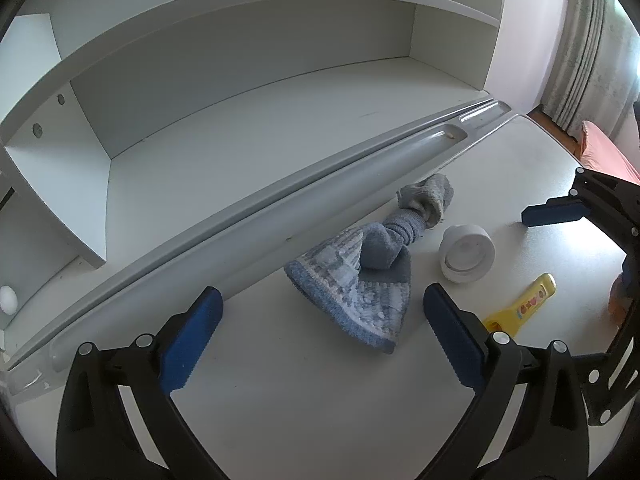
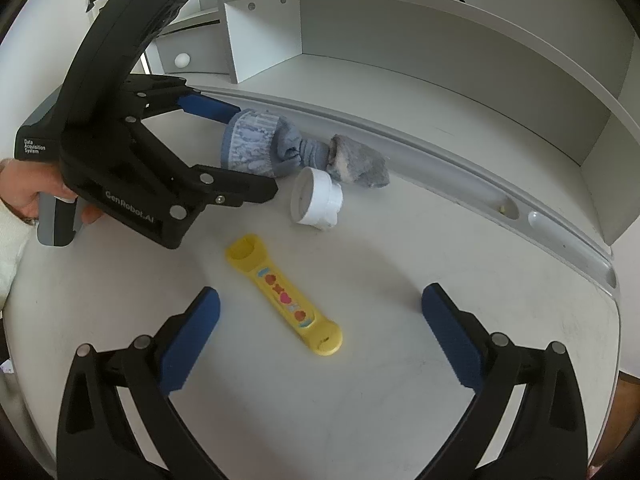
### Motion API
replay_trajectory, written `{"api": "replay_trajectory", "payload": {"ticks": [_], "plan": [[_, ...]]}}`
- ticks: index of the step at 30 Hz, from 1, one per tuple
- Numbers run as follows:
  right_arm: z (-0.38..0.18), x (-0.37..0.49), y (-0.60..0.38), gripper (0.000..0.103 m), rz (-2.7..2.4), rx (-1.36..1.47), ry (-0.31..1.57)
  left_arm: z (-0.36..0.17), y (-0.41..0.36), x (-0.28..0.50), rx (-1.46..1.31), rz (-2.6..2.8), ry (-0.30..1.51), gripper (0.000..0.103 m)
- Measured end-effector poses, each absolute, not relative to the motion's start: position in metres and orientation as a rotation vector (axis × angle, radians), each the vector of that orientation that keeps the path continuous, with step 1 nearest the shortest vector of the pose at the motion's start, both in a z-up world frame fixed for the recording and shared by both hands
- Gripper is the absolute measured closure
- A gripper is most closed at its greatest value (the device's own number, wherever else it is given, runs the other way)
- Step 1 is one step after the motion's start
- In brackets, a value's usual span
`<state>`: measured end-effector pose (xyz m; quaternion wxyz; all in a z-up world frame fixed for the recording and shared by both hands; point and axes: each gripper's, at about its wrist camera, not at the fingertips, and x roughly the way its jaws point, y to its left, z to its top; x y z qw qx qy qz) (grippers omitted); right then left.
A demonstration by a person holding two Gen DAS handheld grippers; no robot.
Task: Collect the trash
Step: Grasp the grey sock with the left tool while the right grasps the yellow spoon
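A blue and grey sock (image 1: 360, 276) lies on the white desk (image 1: 320, 400), twisted into a bundle, with a second grey sock end (image 1: 430, 196) behind it. A white round plastic part (image 1: 466, 254) lies beside it, and a yellow flat toy wrench (image 1: 520, 304) lies to its right. My left gripper (image 1: 320, 320) is open, just short of the sock. In the right wrist view the yellow wrench (image 2: 286, 294) lies between the fingers of my open right gripper (image 2: 320, 320). There the sock (image 2: 260, 148), the white part (image 2: 316, 198) and the left gripper (image 2: 236, 152) show further back.
A grey pen-tray groove (image 1: 360, 168) runs along the back of the desk. White shelf compartments (image 1: 260, 60) stand behind it. A small white ball (image 2: 183, 60) sits in a far compartment. Curtains (image 1: 592, 40) and a red seat (image 1: 608, 152) are at the right.
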<state>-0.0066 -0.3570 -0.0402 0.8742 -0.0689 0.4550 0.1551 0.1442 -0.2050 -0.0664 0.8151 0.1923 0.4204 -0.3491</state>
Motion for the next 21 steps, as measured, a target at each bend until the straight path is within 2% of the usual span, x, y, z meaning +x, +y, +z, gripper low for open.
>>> {"api": "replay_trajectory", "payload": {"ticks": [21], "plan": [[-0.0390,-0.0025,-0.3543,0.005,0.340,-0.155,0.948,-0.0645,-0.2131,0.1416,0.455,-0.790,0.877,0.006]]}}
